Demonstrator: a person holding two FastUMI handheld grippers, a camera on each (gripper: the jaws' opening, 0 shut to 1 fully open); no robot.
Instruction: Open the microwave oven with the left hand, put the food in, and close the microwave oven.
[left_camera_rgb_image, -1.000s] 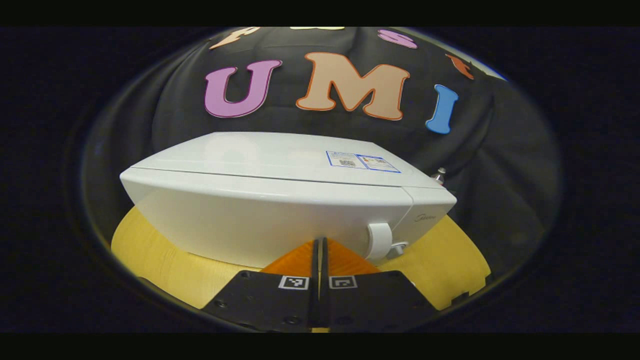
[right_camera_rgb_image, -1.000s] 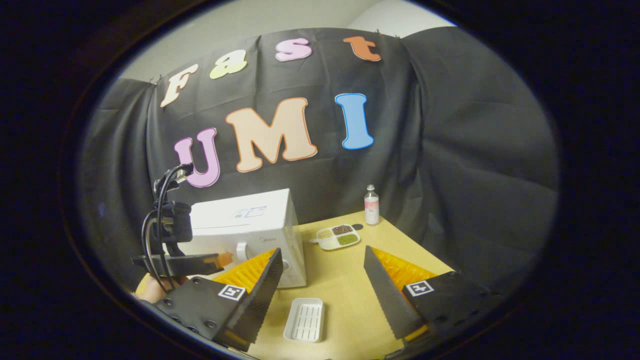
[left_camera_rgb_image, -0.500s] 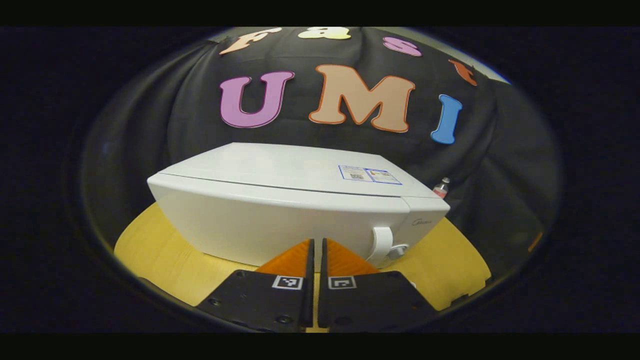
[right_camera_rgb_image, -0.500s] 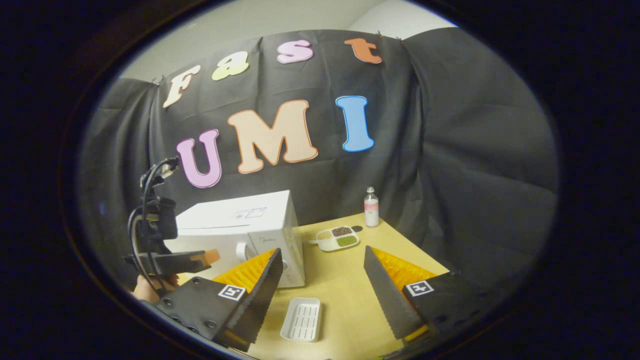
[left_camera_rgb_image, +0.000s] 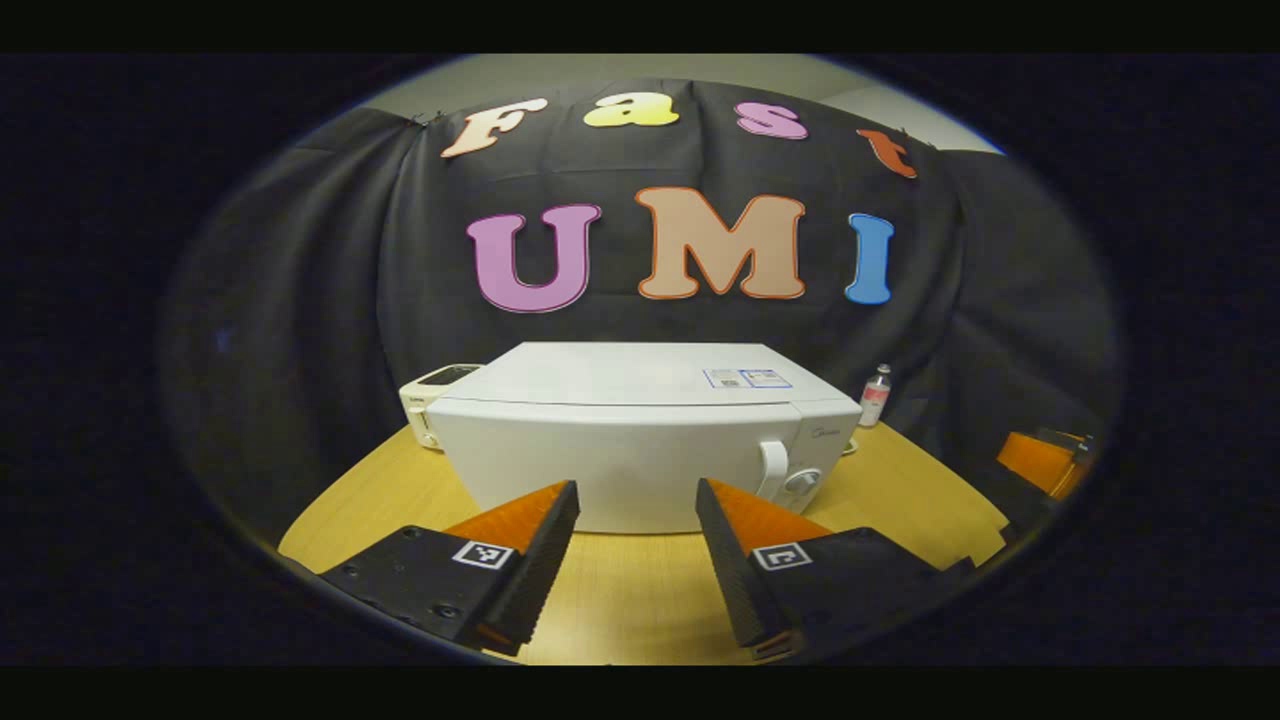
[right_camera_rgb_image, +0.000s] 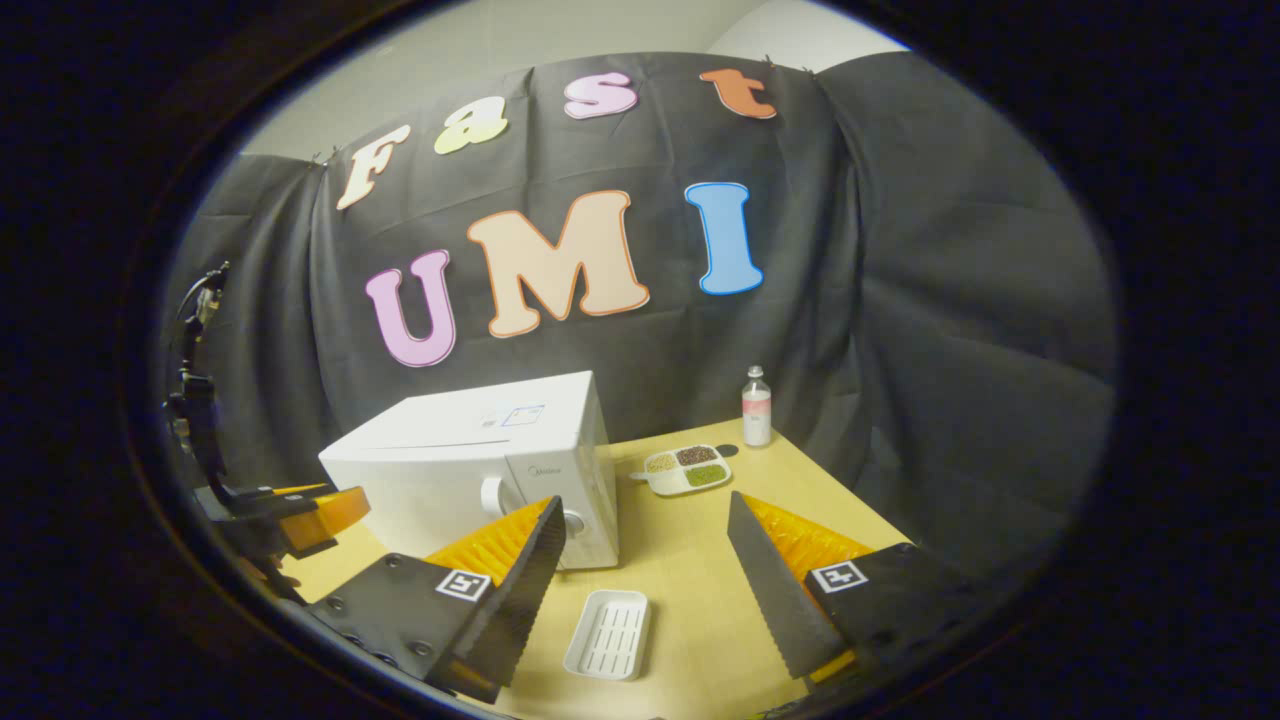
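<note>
The white microwave (left_camera_rgb_image: 640, 440) stands on the wooden table (left_camera_rgb_image: 620, 600) with its door closed; its curved handle (left_camera_rgb_image: 772, 470) and round knob (left_camera_rgb_image: 800, 482) are at the door's right side. My left gripper (left_camera_rgb_image: 637, 500) hangs open a short way in front of the door, touching nothing. In the right gripper view the microwave (right_camera_rgb_image: 480, 460) is at the left, with the left gripper (right_camera_rgb_image: 300, 510) in front of it. A white divided dish of food (right_camera_rgb_image: 688, 469) lies right of the microwave. My right gripper (right_camera_rgb_image: 645, 510) is open and holds nothing.
A white ribbed tray (right_camera_rgb_image: 608, 635) lies near the table's front, under the right gripper. A small bottle (right_camera_rgb_image: 757, 406) stands at the back by the cloth wall. A small white appliance (left_camera_rgb_image: 435, 385) sits behind the microwave's left side. The right gripper (left_camera_rgb_image: 1040, 460) shows at the far right.
My left gripper has pulled back from the microwave door and opened from shut. The door stays closed. The right gripper has barely moved.
</note>
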